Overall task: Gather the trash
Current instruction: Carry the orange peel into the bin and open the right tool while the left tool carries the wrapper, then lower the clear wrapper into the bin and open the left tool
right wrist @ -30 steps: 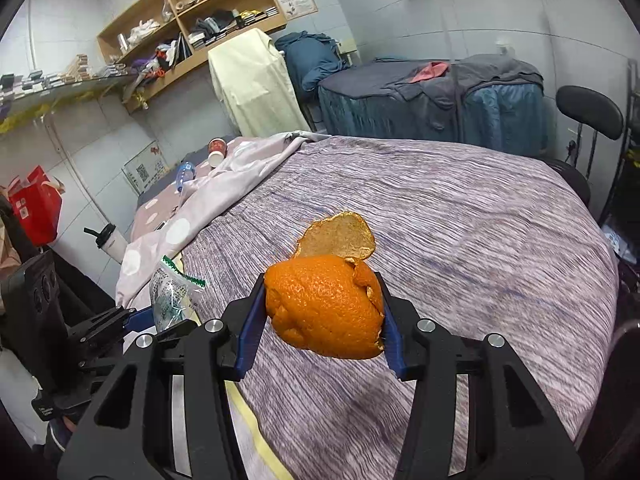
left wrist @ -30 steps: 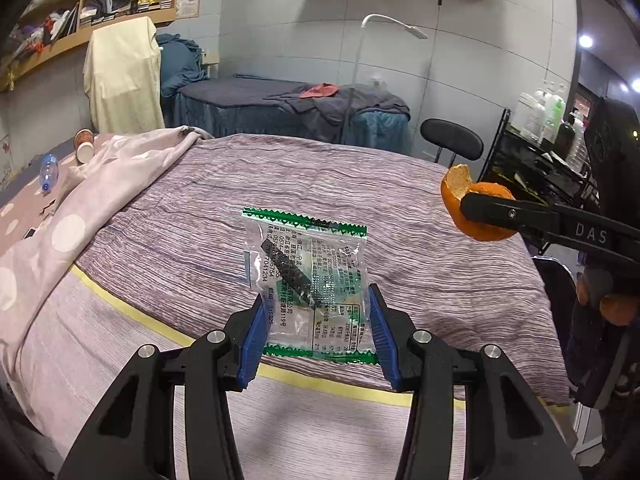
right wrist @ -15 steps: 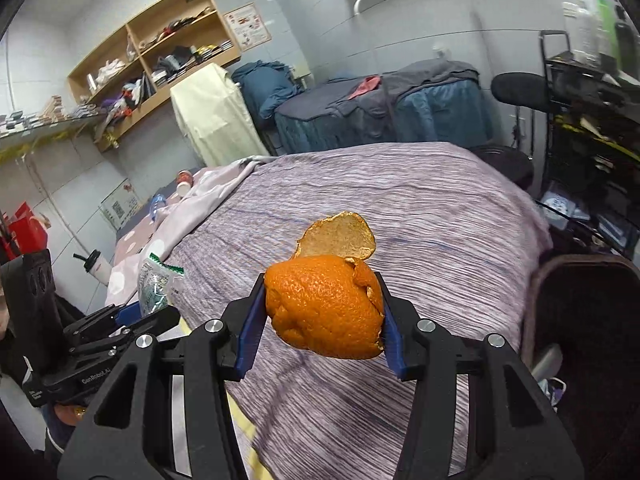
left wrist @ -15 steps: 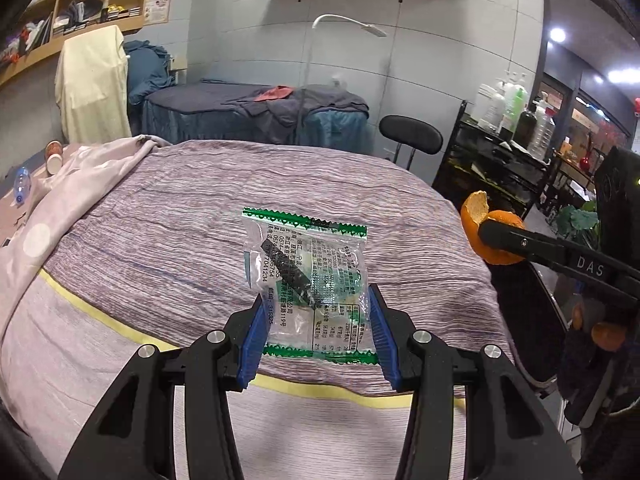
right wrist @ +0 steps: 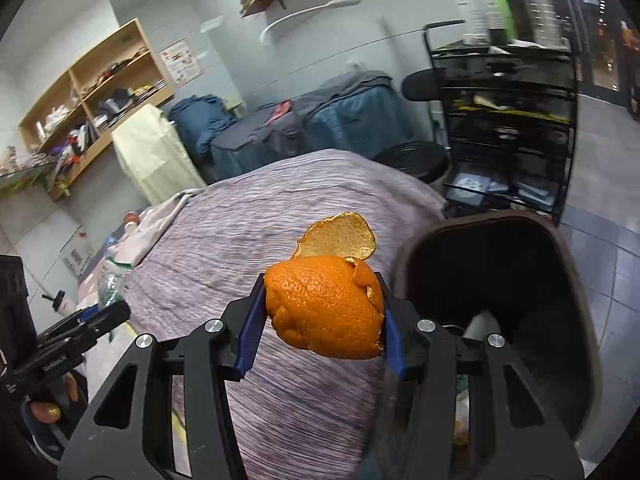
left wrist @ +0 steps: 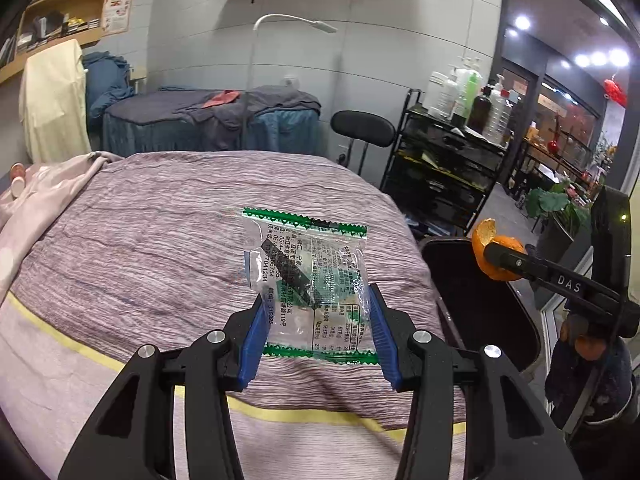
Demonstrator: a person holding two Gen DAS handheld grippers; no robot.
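We are carrying two pieces of trash, one per gripper. Our left gripper point(left wrist: 316, 332) is holding one clear wrapper point(left wrist: 306, 282) with green serrated edges and printed text, jaws pressing its sides, above the striped purple bed point(left wrist: 140, 240). Our right gripper point(right wrist: 322, 320) is clamping one orange peel point(right wrist: 326, 306), curled and pitted, near the single dark bin point(right wrist: 576, 292) standing right of the bed in a tiled room.
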